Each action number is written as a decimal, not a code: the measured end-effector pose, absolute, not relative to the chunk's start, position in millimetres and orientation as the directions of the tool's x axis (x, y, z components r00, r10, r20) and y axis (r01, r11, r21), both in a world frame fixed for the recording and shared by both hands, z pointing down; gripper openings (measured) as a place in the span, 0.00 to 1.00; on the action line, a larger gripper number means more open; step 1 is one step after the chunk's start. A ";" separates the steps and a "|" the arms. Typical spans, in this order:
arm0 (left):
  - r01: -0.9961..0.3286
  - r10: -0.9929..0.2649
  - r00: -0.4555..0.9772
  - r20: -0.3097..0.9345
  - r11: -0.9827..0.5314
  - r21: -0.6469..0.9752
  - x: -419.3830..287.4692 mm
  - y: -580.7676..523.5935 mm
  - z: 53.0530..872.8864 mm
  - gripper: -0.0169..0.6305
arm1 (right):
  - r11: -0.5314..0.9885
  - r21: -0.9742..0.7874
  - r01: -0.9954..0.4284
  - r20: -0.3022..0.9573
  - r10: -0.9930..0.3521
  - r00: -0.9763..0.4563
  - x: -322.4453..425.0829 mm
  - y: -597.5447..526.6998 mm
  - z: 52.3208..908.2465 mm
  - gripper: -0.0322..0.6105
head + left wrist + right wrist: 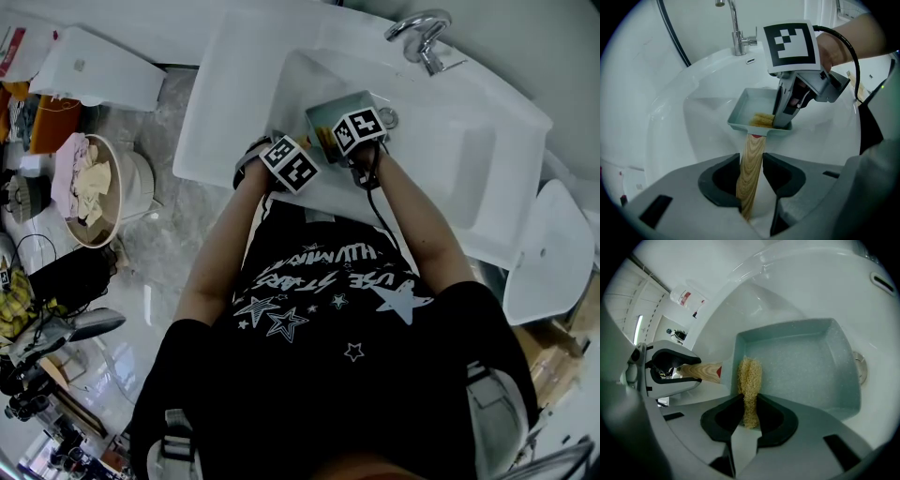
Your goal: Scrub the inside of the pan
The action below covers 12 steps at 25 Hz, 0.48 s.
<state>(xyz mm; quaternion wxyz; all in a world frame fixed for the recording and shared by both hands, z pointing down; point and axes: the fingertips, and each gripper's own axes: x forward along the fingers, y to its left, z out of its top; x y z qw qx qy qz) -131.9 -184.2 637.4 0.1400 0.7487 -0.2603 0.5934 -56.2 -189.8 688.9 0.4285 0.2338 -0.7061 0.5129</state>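
Your left gripper (751,180) clamps the pan (801,362) handle (753,152); your right gripper (749,416) pinches a scourer (750,378) inside the pan, in the sink (469,159).

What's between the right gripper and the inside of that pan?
A yellowish mesh scrubber, pinched in the right gripper, reaches to the pan at its near inner wall. The right gripper view shows it plainly.

Scrubber (761,120) — partly hidden behind right gripper (782,123).
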 end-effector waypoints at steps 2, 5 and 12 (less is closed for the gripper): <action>-0.556 -0.224 0.161 0.961 -0.825 -0.100 -132.5 -183.7 638.3 0.25 | 0.358 -0.529 -0.770 0.842 0.108 -0.528 -56.3 -189.7 690.2 0.18; -0.554 -0.228 0.163 0.960 -0.826 -0.102 -132.4 -184.0 638.0 0.25 | 0.340 -0.539 -0.771 0.836 0.103 -0.539 -55.8 -190.5 690.2 0.18; -0.545 -0.234 0.173 0.957 -0.832 -0.105 -132.4 -184.4 635.9 0.26 | 0.315 -0.556 -0.769 0.824 0.087 -0.560 -55.4 -190.2 685.4 0.18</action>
